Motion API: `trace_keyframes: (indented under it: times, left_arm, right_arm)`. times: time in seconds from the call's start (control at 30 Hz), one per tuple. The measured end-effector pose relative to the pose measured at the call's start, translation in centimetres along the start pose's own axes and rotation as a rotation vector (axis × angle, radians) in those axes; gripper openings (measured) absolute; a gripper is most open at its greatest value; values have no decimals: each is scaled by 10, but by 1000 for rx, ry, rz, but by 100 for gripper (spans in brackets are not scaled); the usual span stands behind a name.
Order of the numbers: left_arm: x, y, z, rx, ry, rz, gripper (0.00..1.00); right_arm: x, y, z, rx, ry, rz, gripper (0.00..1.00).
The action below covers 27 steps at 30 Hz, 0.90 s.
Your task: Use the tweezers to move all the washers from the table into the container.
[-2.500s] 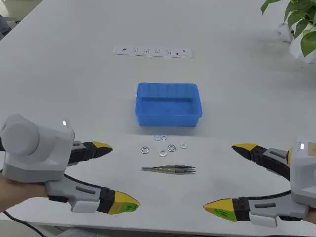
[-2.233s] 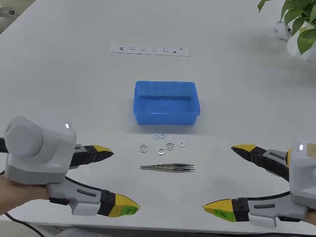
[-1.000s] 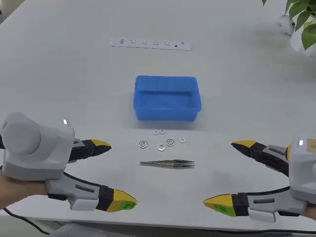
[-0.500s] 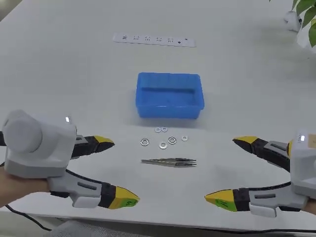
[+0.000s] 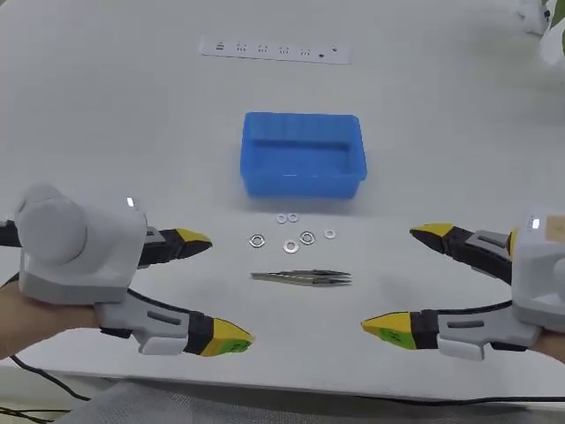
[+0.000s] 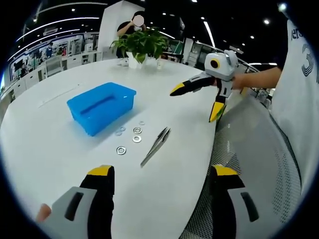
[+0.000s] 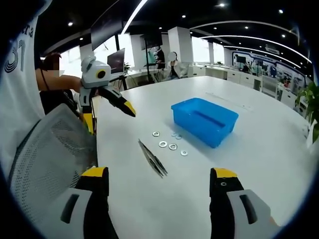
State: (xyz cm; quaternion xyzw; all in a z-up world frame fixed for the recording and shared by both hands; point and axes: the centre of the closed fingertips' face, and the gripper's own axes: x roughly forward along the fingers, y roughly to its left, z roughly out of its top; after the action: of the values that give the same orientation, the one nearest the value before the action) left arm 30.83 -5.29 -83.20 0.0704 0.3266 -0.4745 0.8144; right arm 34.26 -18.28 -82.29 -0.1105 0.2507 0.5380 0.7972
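1. The bench (image 5: 106, 132) has a smooth, matt, off-white top.
2. The container (image 5: 303, 185) is blue plastic with a slight gloss.
3. The tweezers (image 5: 302, 277) and the washers (image 5: 306, 238) are bare silvery metal that glints.
4. The left gripper (image 5: 228, 288) and the right gripper (image 5: 388, 279) have matt pale-grey plastic shells; their jaws look like black and yellow plastic.
5. The chair back (image 7: 55, 144) is grey open mesh.

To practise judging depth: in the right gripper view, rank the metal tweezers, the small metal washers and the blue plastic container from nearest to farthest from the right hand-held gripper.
1. Metal tweezers, lying just ahead of the right hand-held gripper.
2. Small metal washers, loose, just beyond the tweezers.
3. Blue plastic container, farthest, behind the washers.
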Motion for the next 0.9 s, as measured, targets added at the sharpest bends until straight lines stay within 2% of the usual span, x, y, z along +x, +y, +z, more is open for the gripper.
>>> trace_keyframes:
  times: [0.2,0.3,0.4,0.5,0.57,0.73,0.9]
  left_arm:
    - [5,6,0,5,-11,-7,79]
    - [9,8,3,24,-48,-18,71]
    - [17,12,2,15,-54,-24,70]
    - [26,17,0,2,-41,-26,66]
    - [32,17,2,6,-48,-41,62]
    - [46,13,-1,52,-8,-85,55]
    - [53,10,-6,84,24,-98,45]
  right_arm:
    - [11,1,1,-33,18,28,77]
    - [17,1,0,-33,31,47,73]
    - [26,2,-2,-47,52,74,71]
    - [37,5,-3,-63,73,105,66]
    - [44,7,-4,-81,91,127,62]
    - [61,11,-5,-113,118,168,58]
    - [69,12,-10,-154,169,193,48]
